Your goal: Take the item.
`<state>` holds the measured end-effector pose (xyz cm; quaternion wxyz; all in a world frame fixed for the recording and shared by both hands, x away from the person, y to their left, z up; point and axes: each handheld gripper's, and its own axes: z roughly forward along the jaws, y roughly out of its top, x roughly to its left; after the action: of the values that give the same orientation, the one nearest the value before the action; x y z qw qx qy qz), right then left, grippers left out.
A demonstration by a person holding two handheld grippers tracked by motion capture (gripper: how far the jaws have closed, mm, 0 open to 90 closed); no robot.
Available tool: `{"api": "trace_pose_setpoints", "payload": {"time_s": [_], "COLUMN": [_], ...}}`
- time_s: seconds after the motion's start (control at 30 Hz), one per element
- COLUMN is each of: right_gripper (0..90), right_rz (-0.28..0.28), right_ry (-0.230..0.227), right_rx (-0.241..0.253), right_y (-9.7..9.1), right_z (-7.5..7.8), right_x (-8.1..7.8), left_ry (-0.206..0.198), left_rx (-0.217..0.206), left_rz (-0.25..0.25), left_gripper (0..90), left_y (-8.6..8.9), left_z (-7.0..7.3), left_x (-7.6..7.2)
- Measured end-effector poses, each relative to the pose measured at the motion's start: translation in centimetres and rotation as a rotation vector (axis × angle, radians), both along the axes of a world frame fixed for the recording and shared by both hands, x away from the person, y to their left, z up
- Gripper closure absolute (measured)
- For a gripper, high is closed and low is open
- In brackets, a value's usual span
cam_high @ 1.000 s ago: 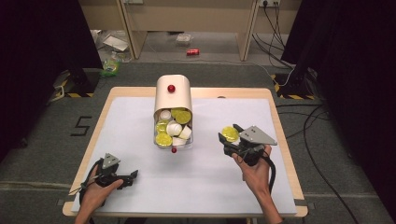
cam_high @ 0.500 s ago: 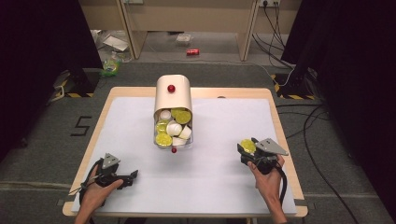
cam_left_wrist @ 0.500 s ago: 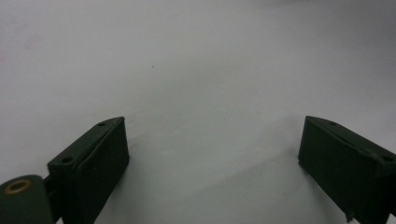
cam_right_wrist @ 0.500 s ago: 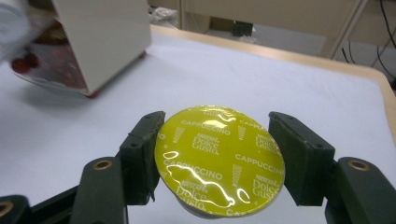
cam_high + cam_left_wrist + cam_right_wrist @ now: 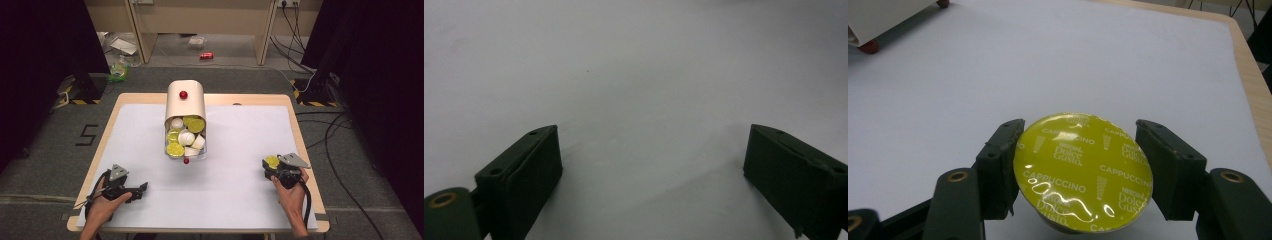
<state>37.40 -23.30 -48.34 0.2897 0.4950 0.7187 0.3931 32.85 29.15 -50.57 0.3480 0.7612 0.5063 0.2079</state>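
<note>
My right gripper (image 5: 273, 165) holds a coffee capsule (image 5: 272, 161) with a yellow-green foil lid, low over the white table cover near the right edge. In the right gripper view the capsule (image 5: 1083, 171) sits lid-up between both jaws of the right gripper (image 5: 1080, 167), which press its sides. A cream container (image 5: 185, 103) lies tipped on its side at the table's middle, its mouth facing me with several yellow-lidded and white capsules (image 5: 186, 136) inside. My left gripper (image 5: 141, 189) rests at the front left, jaws wide apart; the left gripper (image 5: 651, 165) has only white cover between its jaws.
The white cover (image 5: 235, 135) spans most of the wooden table (image 5: 300, 145). A small red ball (image 5: 186, 160) lies just in front of the container's mouth. Cables and litter lie on the floor beyond the table.
My right gripper has carried the capsule down and toward the front right of the table. The left gripper has stayed where it was.
</note>
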Motion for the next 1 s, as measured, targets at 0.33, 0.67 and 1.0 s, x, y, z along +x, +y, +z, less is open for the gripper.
{"api": "trace_pose_setpoints", "payload": {"time_s": [0.33, 0.67, 1.0], "right_gripper": [38.6, 38.1, 33.0], "right_rz": [0.011, 0.009, 0.023], "right_ry": [0.026, 0.041, 0.07], "right_rx": [-0.018, -0.032, -0.074], "right_y": [0.6, 0.7, 1.1], "right_z": [-0.5, -0.8, -0.9], "right_x": [0.0, 0.0, 0.1], "left_ry": [0.0, 0.0, 0.0], "left_rx": [0.0, 0.0, 0.0], "left_rz": [0.0, 0.0, 0.0], "left_gripper": [7.7, 7.7, 7.6], "left_y": [0.0, 0.0, 0.0], "left_z": [0.0, 0.0, 0.0], "left_x": [0.0, 0.0, 0.0]}}
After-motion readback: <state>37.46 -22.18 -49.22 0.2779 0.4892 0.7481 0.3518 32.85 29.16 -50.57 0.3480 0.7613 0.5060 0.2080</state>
